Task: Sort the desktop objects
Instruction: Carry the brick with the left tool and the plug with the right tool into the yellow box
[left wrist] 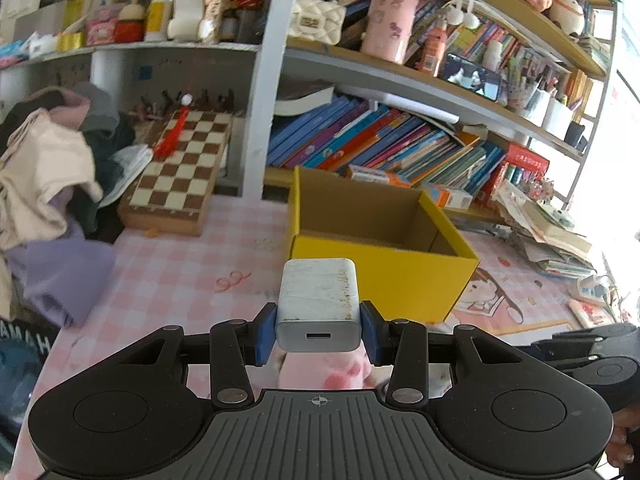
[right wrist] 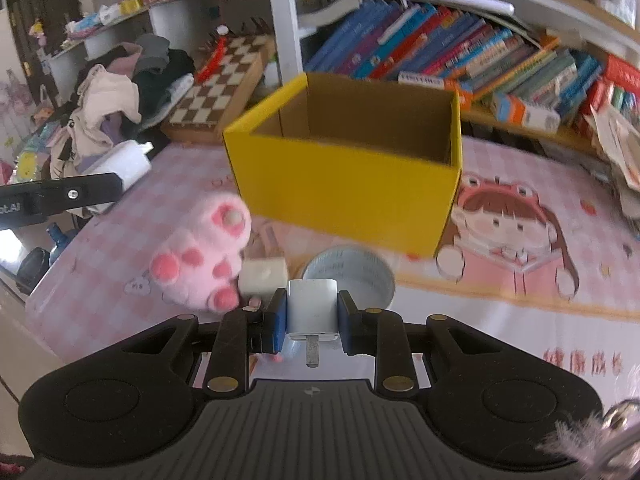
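The left tongs are held level above the pink-checked counter, their blue pads pinching a scuffed white USB charger block by its sides, port end toward the camera; the block hangs in the air just in front of the near wall of the open yellow cardboard box; the right tongs are likewise held low over the counter, pinching a smaller white plug adapter with its metal prong pointing back at the camera, short of the same box. Counted in the right wrist view: two chargers held, one per tongs; one yellow box; one pink plush paw; one white cube touching the paw; one round grey tape roll just beyond the adapter. One wooden chessboard lies behind, left of the box.
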